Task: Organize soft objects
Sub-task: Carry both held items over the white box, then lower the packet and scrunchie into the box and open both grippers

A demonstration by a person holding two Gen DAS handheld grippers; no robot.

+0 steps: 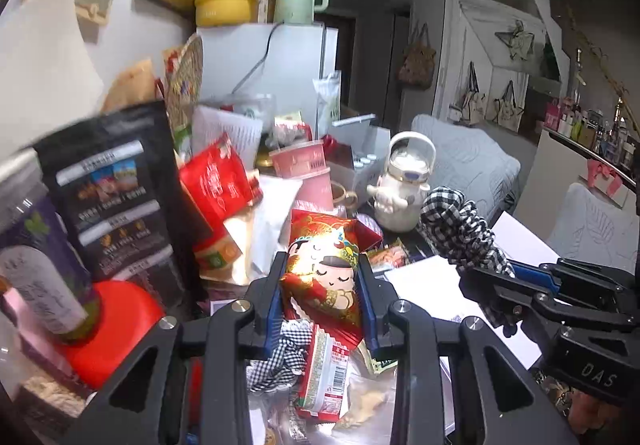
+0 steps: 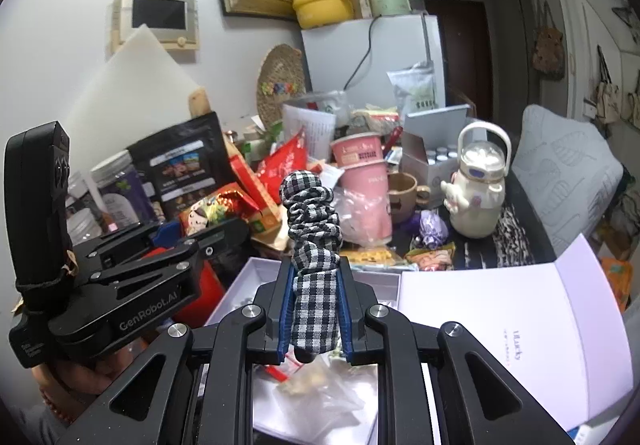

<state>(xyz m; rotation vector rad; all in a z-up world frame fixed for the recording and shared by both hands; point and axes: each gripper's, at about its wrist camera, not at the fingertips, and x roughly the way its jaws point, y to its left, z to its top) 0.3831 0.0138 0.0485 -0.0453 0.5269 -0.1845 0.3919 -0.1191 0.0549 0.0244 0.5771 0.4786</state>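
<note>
While "GenRobot.AI" marks left tongs (image 2: 208, 229), checkered cloth (image 2: 314, 257) stands.

Matte black left tool (image 1: 322, 287) and right tool (image 2: 316, 303), each with 2 blue-padded fingers (image 2: 285, 309), silver round screws, triangular cutouts. White "GenRobot.AI" lettering on one flank, "DAS" on another.

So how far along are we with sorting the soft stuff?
Early, by the look of it. Nothing visibly sorted yet: the open white box holds no soft item that shows. In hand: the right gripper has its jaws shut on the rolled checkered cloth, and the left gripper is shut on the red cartoon-face pouch. Left: placing both, plus the clutter of packets behind.
</note>
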